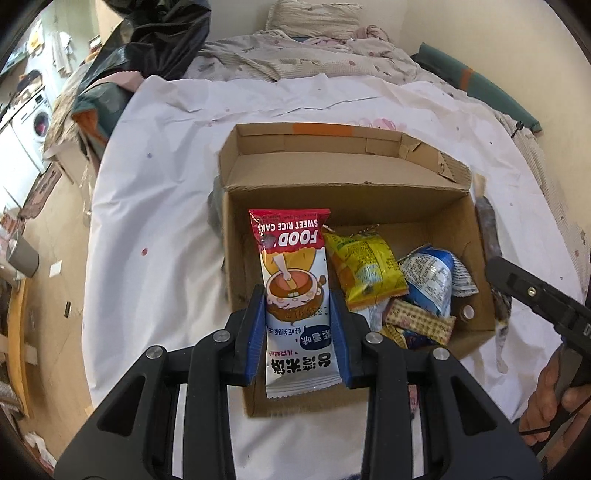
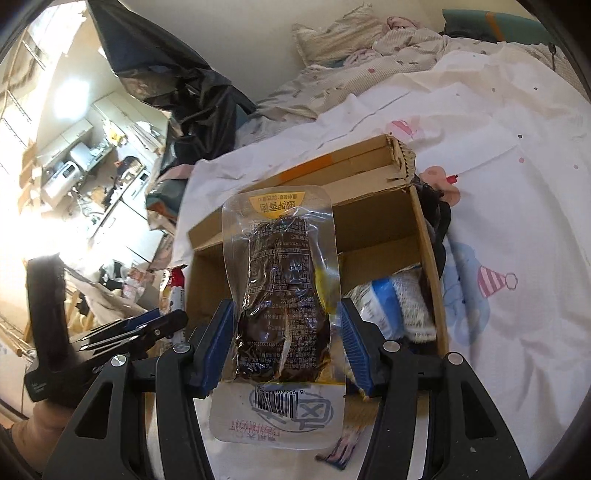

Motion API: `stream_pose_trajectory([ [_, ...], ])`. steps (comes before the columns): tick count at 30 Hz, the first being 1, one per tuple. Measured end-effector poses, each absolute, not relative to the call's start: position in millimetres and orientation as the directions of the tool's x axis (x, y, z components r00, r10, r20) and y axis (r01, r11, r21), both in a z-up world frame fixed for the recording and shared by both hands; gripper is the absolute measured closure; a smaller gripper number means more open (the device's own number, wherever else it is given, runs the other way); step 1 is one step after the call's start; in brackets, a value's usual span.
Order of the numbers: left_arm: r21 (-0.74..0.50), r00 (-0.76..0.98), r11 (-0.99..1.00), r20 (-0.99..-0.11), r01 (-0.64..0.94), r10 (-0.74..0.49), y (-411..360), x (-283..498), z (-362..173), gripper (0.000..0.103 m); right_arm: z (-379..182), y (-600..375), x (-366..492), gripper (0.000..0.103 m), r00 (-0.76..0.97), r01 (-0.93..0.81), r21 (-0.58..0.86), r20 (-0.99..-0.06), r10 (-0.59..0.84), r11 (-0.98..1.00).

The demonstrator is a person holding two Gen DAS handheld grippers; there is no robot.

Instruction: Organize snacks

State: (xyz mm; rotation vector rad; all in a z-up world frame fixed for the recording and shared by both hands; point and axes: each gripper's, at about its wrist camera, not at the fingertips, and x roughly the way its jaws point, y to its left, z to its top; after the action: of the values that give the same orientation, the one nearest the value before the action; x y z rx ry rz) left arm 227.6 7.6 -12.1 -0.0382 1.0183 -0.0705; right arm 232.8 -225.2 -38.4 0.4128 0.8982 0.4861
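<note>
My left gripper is shut on a red-and-white sweet rice cake packet and holds it over the left part of an open cardboard box. In the box lie a yellow packet, a blue-and-white packet and a checkered brown packet. My right gripper is shut on a clear vacuum pack of dark food and holds it above the box. The left gripper also shows at the left of the right wrist view.
The box stands on a white printed sheet on a bed. A rumpled blanket and pillow lie behind it, a black bag at the back left. A small packet lies on the sheet by the box's front.
</note>
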Motion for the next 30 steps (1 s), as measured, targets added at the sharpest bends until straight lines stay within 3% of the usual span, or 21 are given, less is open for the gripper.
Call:
stream_pose_trajectory([
  [30,-0.127,0.519,0.991,-0.844,0.053,-0.135,3.0,240.5,-49.1,0.074,-83.4,-218.9,253.9,0.04,0.479,-0.13,0.518,-0.714,0.51,0.846],
])
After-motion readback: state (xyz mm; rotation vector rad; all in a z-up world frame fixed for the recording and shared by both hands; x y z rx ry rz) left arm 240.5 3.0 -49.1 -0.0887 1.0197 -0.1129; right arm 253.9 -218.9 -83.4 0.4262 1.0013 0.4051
